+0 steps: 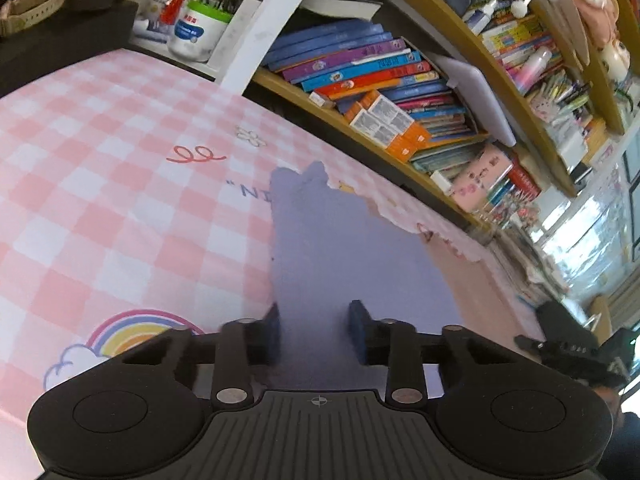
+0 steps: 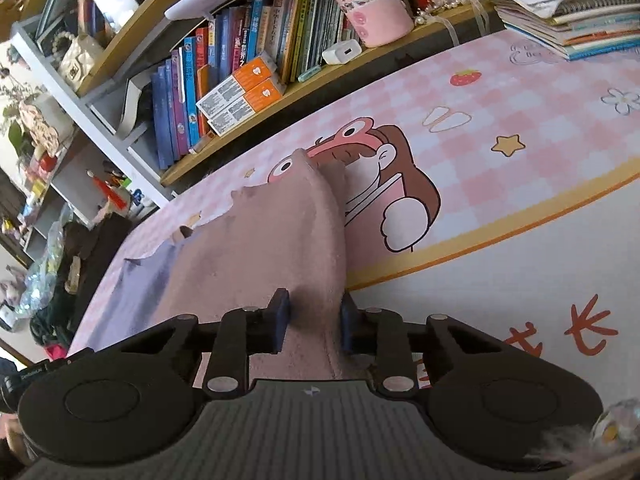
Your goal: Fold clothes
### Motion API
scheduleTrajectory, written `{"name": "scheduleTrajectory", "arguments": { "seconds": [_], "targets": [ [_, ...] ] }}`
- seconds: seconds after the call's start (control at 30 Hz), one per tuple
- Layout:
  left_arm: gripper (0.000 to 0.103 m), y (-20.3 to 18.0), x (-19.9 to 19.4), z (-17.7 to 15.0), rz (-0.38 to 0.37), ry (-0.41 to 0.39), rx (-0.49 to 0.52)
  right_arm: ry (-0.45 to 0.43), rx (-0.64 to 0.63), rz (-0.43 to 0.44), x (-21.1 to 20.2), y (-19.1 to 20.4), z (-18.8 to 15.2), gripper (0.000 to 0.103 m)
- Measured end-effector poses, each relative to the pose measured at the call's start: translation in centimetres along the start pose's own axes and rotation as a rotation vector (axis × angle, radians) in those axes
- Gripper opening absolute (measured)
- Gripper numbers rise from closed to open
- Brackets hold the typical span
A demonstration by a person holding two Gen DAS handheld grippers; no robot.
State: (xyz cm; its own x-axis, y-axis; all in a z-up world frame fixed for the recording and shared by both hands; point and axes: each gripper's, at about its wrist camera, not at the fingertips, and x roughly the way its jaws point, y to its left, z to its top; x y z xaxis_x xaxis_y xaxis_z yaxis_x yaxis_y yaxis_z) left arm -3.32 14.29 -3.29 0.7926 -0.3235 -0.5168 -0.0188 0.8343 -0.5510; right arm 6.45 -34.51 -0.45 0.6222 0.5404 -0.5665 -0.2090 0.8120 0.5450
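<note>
A soft mauve garment (image 1: 320,240) lies on the pink checked table mat (image 1: 100,200) and runs away from me toward the bookshelf, its far edge ragged. My left gripper (image 1: 316,328) has its blue pads on either side of the near end, and the cloth fills the gap between them. In the right wrist view the same garment (image 2: 272,248) rises in a fleecy ridge over the cartoon print on the mat (image 2: 500,92). The right gripper (image 2: 313,322) pinches the near end of that ridge between its pads.
A bookshelf (image 1: 380,80) packed with books runs along the table's far edge. A pen jar (image 1: 196,32) stands at the far left corner. A pink cup (image 2: 368,8), a white charger (image 2: 342,51) and a stack of notebooks (image 2: 568,12) sit at the back right.
</note>
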Motion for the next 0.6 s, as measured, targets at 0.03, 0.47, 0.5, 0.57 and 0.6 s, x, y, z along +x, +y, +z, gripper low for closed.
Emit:
{"name": "scheduleTrajectory", "arguments": {
  "seconds": [0.03,0.47,0.5,0.57,0.6],
  "targets": [
    [0.023,0.3,0.0,0.2,0.004,-0.002,-0.007,0.004,-0.005,0.002,0.2,0.2,0.1,0.022],
    [0.022,5.3,0.6,7.1,0.208,-0.068,0.034,0.097,-0.151,0.099,8.7,7.2,2.1,0.021],
    [0.022,5.8,0.7,7.7,0.221,-0.075,0.037,0.1,-0.167,0.11,9.4,7.9,2.1,0.021],
    [0.022,6.4,0.7,8.4,0.243,-0.089,0.035,0.103,-0.211,0.122,10.4,9.0,2.0,0.021],
    [0.022,6.6,0.4,8.6,0.252,-0.102,0.029,0.102,-0.237,0.123,10.6,9.4,2.0,0.021]
  ]
}}
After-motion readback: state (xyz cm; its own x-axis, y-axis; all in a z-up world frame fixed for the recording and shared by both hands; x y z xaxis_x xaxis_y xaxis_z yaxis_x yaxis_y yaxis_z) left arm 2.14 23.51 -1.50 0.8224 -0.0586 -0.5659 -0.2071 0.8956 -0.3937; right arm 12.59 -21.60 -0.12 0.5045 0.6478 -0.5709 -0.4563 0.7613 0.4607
